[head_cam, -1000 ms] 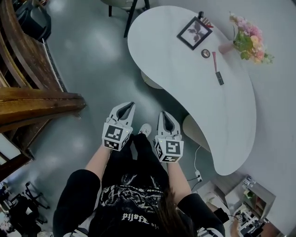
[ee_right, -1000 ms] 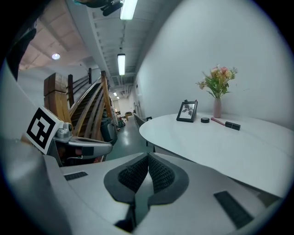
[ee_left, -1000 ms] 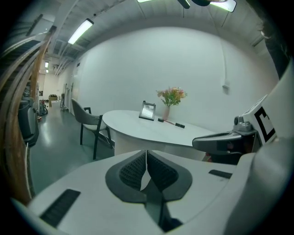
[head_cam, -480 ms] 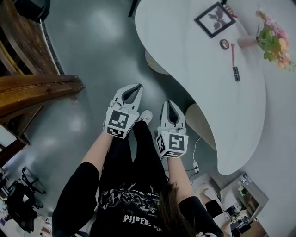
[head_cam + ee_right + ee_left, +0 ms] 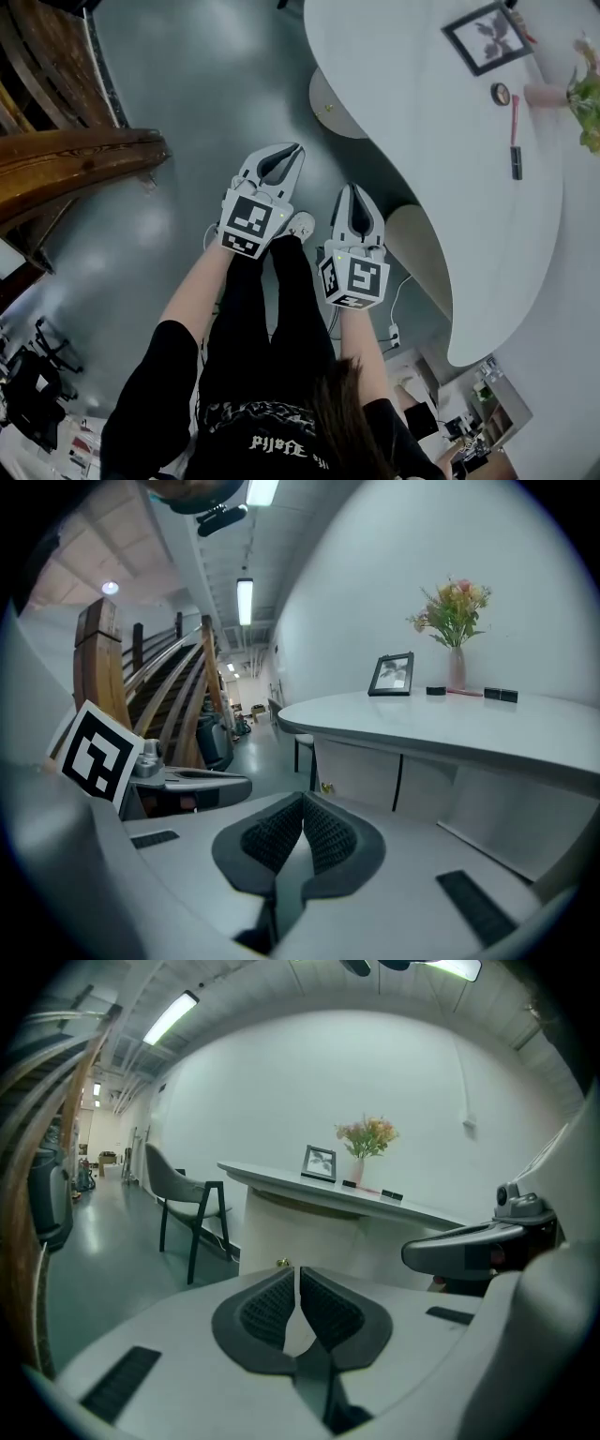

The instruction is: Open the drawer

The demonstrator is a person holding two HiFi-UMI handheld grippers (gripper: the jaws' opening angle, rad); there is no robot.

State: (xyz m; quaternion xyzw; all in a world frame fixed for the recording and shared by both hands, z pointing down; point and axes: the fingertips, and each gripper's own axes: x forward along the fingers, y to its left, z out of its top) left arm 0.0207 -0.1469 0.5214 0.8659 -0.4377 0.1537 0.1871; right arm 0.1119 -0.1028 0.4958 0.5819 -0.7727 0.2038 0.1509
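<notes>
The left gripper (image 5: 296, 150) and right gripper (image 5: 355, 190) are hanging closed, empty; one should be opening before reaching the brass knob (image 5: 326, 787).

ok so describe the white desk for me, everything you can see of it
The white desk has a long, curved, bean-shaped top, smooth and matte, overhanging a paler rounded base with dark vertical seams between its front panels. A small brass-coloured knob sits on one front panel; nothing looks pulled open. It stands on the grey floor beside a white wall. On its far end rest a black-framed picture, a vase of flowers and a few small dark items.
</notes>
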